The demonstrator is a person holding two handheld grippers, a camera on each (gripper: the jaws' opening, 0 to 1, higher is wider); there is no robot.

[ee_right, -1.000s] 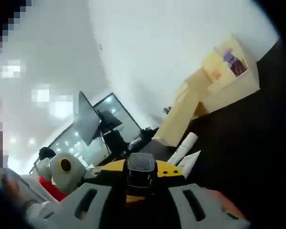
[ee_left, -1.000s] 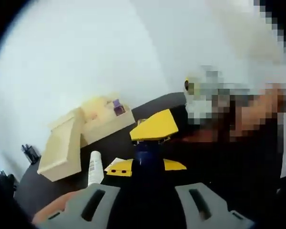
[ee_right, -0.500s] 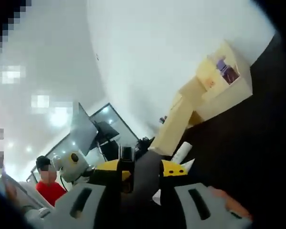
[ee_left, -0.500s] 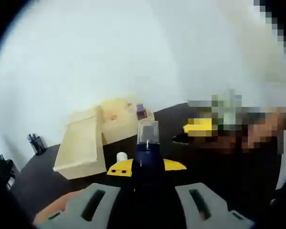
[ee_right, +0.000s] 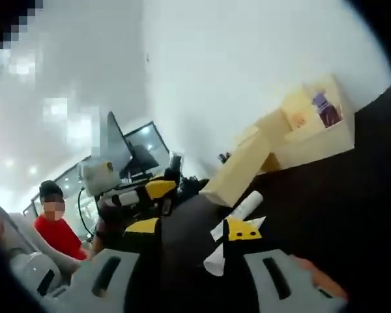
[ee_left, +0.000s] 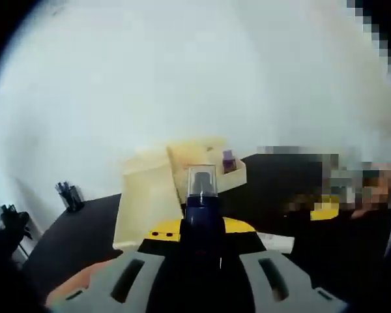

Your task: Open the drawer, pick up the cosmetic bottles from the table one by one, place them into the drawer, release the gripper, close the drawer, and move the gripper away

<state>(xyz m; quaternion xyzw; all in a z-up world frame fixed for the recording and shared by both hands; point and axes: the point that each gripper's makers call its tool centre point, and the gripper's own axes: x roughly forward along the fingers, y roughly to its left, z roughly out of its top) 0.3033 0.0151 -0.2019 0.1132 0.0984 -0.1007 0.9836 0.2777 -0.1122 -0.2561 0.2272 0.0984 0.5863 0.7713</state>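
Bottle in hand: a dark blue cosmetic bottle point(ee_left: 202, 218) with a clear cap stands upright at the lower centre of the left gripper view, clamped between the jaws of my left gripper point(ee_left: 202, 231). I judge this to be the carrying step, with the bottle lifted off the black table point(ee_left: 72, 244) and headed for the drawer. Just behind the cap, at mid-frame, sits the cream drawer unit point(ee_left: 205, 163); its drawer point(ee_left: 146, 205) is pulled out toward the lower left, and I cannot see inside it from this angle. A small purple item point(ee_left: 228, 161) stands in the unit's open top compartment. Next I need to bring the bottle over the open drawer, lower it in, and only then spread the jaws. A white tube point(ee_left: 274, 242) lies on the table at lower right, likely the next pick. In the right gripper view, my right gripper point(ee_right: 189, 261) has its jaws apart with nothing between them, and the white tube point(ee_right: 244, 207) lies just beyond, at centre. The drawer unit point(ee_right: 313, 127) shows at upper right there, with the purple item point(ee_right: 326, 107) in its top. A pen cup point(ee_left: 68, 194) stands at the left edge of the left gripper view.
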